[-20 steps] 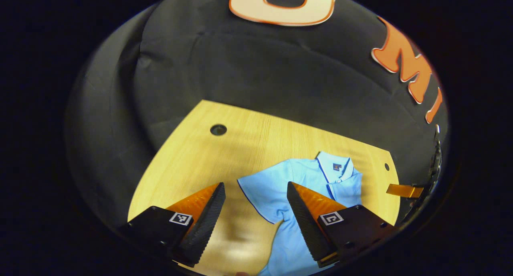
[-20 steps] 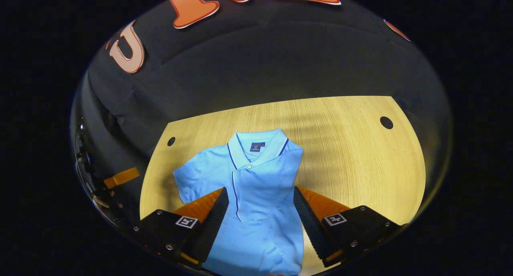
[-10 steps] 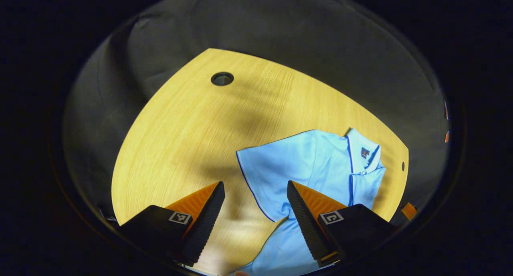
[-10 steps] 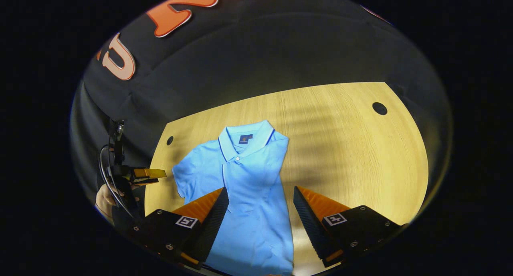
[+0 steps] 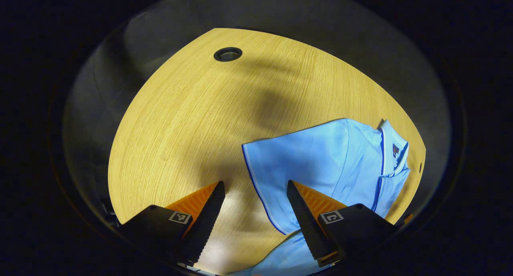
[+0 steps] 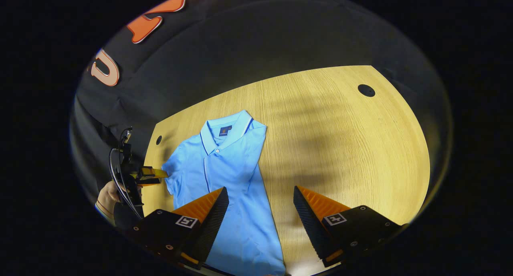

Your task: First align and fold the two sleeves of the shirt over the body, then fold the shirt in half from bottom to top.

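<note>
The shirt (image 6: pixel 224 175) lies flat on the table (image 6: pixel 340 147), one sleeve (image 5: pixel 276 167) spread. The left gripper (image 5: pixel 255 203) hovers spread wide over the sleeve hem; the right gripper (image 6: pixel 260 208) is released by the shirt's edge. A shallow pinch could slip off the hem.

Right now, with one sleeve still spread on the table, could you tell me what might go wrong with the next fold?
1. The left gripper is open with the sleeve hem between its fingers; closing there may pinch a single layer at the edge, so the sleeve could slip or bunch.
2. The shirt lies skewed on the table, so the fold may land crooked.
3. The right gripper is open above the shirt's edge, holding nothing, so the body may drag.
</note>
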`<state>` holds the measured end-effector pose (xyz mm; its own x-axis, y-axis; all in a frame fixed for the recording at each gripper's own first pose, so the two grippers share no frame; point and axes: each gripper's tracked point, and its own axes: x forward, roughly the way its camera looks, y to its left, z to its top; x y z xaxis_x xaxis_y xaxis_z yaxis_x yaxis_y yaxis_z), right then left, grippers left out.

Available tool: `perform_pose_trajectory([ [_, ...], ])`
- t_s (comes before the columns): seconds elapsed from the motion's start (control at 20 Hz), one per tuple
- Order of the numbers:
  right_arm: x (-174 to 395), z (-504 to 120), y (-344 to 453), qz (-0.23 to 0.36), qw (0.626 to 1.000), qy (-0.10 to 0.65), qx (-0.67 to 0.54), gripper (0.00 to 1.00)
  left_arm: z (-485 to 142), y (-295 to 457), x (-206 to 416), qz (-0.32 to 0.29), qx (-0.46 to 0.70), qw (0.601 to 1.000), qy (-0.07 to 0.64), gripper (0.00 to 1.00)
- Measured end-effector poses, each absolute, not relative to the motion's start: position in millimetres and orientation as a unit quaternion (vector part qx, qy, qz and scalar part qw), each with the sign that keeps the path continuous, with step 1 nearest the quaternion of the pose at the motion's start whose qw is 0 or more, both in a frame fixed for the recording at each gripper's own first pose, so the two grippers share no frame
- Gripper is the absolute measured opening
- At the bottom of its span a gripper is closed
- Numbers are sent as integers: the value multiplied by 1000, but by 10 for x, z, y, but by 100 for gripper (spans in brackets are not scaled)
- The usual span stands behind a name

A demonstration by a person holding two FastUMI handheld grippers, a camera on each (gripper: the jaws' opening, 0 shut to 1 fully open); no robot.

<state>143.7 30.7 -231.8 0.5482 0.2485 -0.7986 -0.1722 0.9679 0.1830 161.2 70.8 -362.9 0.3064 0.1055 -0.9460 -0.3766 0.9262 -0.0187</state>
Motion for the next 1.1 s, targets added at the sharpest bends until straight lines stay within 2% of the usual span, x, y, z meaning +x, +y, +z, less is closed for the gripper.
perform_pose_trajectory([
  [0.15, 1457, -2323, 265, 118, 878, 462, 45, 98, -3645, 740, 1643, 159, -103, 800, 570, 100],
  [0.25, 1464, -2357, 275, 118, 878, 462, 42, 98, -3629, 735, 1648, 162, -99, 801, 568, 93],
  [0.3, 1463, -2358, 275, 119, 878, 462, 41, 98, -3640, 697, 1661, 163, -100, 803, 565, 85],
  [0.45, 1437, -2385, 291, 121, 876, 466, 40, 98, -3659, 560, 1704, 158, -102, 806, 562, 51],
  [0.5, 1434, -2381, 283, 121, 877, 464, 38, 99, -3662, 579, 1716, 170, -105, 806, 557, 26],
  [0.55, 1440, -2371, 271, 119, 879, 461, 34, 100, -3665, 563, 1720, 176, -97, 804, 559, 11],
  [0.65, 1441, -2347, 273, 120, 883, 453, 27, 100, -3593, 437, 1703, 164, -84, 807, 561, 8],
  [0.8, 1461, -2274, 230, 117, 892, 437, 19, 98, -3242, 259, 1819, 137, -47, 836, 529, 8],
  [0.95, 1456, -2207, 179, 114, 896, 428, 19, 98, -2828, -102, 1956, 88, -4, 864, 495, 8],
  [1.1, 1421, -2173, 122, 113, 898, 424, 24, 99, -2605, -656, 2099, 33, 5, 876, 481, 8],
])
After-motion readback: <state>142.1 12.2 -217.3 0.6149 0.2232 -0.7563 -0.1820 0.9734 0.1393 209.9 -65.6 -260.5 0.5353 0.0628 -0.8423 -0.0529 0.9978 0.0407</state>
